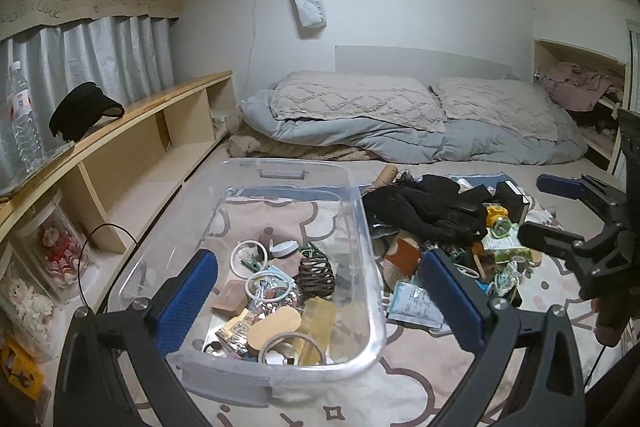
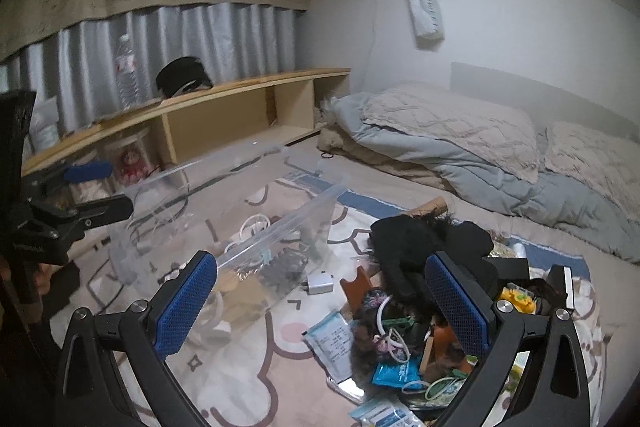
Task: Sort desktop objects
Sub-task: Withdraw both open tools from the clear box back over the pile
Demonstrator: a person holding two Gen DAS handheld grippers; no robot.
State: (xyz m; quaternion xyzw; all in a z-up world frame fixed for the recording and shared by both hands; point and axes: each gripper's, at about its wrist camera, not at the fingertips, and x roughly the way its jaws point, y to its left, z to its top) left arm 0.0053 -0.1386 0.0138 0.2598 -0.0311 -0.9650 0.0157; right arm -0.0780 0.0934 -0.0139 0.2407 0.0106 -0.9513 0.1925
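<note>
Clutter [image 1: 452,227] is piled on a patterned mat [image 1: 420,379], just right of a clear bin [image 1: 360,227] that already holds rings, clips, a coiled spring and tape rolls. The left hand-held gripper [image 1: 320,299] is held spread and empty above the bin's near end, while the right hand-held gripper [image 2: 324,311] is likewise spread wide with nothing between its blue pads [image 2: 456,303], poised over the pile of packets, rings and a black garment [image 2: 416,247]. Bedding [image 1: 400,119] is seen beyond, and a wooden shelf [image 1: 160,107] along the left.
</note>
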